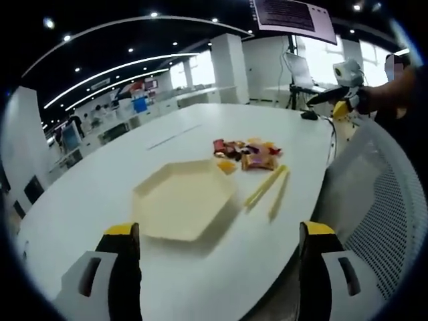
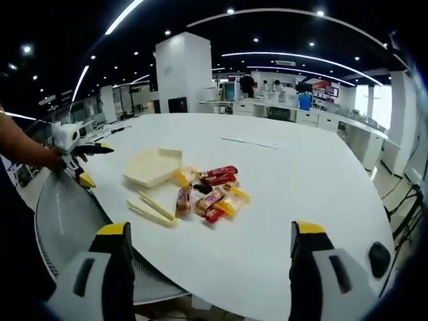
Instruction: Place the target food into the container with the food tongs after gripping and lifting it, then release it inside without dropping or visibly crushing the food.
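The left gripper (image 1: 217, 267) hangs at the bottom of the left gripper view, jaws wide and empty, aimed over the shallow cream hexagonal plastic container (image 1: 182, 198) at frame centre, probably lining up an approach. The pale yellow plastic food tongs (image 1: 267, 189) lie untouched on the white worktop (image 1: 100, 180) just right of it, handy for a pickup. The heap of red and orange wrapped snacks (image 1: 245, 154) sits above centre. The right gripper (image 2: 217, 271), equally wide and empty, faces the same snacks (image 2: 210, 190) mid-frame.

Open-plan office: big white table (image 2: 281, 174), desk rows w/ monitors (image 2: 231, 90), ceiling strip lights (image 1: 107, 77).
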